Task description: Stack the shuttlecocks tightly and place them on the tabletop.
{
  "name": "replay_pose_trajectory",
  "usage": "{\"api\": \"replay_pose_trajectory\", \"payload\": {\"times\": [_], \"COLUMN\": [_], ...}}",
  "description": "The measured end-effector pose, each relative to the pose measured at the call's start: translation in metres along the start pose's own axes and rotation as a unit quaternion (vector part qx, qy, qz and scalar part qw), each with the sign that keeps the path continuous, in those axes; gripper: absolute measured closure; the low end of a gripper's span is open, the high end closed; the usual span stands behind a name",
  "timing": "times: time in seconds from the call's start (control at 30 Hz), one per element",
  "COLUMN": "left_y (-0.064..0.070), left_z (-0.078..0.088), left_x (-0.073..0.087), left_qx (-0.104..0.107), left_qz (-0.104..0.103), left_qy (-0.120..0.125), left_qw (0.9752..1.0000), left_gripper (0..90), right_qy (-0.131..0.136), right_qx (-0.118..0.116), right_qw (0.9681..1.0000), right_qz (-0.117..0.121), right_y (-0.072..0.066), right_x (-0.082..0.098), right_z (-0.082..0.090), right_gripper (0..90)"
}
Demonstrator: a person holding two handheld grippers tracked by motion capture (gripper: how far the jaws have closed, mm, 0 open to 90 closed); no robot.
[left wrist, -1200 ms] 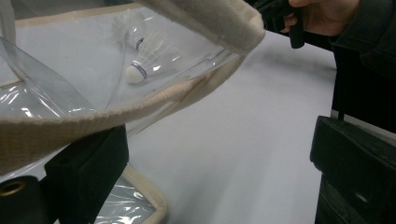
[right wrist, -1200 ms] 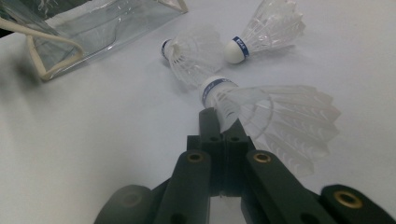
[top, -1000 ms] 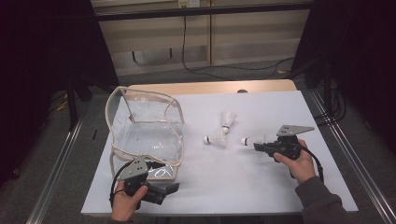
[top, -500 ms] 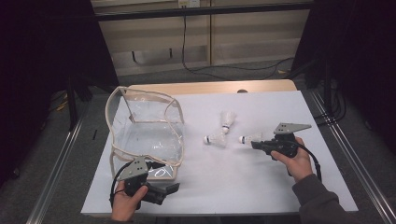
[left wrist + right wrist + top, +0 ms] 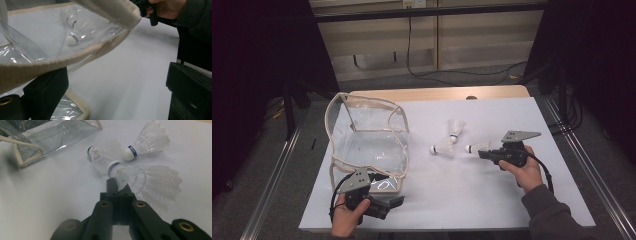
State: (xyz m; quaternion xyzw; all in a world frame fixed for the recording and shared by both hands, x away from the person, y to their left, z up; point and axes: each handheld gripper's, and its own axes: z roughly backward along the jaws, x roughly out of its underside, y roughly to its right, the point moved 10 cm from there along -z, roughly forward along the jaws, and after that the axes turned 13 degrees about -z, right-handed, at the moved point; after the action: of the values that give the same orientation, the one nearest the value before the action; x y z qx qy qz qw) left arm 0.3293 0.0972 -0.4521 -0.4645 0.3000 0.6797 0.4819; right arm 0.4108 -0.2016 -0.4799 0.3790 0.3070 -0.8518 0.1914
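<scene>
1. Between your right gripper (image 5: 117,185) jaws, closed on its feather skirt, sits the shuttlecock (image 5: 130,176), lifted just off the bench (image 5: 452,195); its long axis runs along the jaws, cork tip pointing toward the clear bag (image 5: 367,142).
2. Just beyond the held one, nearer the bag, lie two loose shuttlecocks (image 5: 443,148) (image 5: 455,128).
3. Farther toward your left, the bag's mouth faces up; the coming move likely travels that way.
4. At the bag's near rim, your left gripper (image 5: 384,204) jaws stand open around the cloth edging (image 5: 35,67), seemingly not pinching it.
</scene>
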Motion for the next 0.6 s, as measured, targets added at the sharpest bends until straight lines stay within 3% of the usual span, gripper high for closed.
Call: {"api": "replay_pose_trajectory", "payload": {"times": [0.6], "left_y": [0.0000], "left_z": [0.0000], "left_x": [-0.0002], "left_qx": [0.001], "left_qz": [0.000], "left_qy": [0.001], "left_qw": [1.0000], "left_gripper": [4.4], "right_qy": [-0.002], "right_qx": [-0.004], "right_qw": [0.9999], "right_qz": [0.011], "right_y": [-0.0045], "right_x": [-0.0079], "right_z": [-0.0074], "right_gripper": [89.7]}}
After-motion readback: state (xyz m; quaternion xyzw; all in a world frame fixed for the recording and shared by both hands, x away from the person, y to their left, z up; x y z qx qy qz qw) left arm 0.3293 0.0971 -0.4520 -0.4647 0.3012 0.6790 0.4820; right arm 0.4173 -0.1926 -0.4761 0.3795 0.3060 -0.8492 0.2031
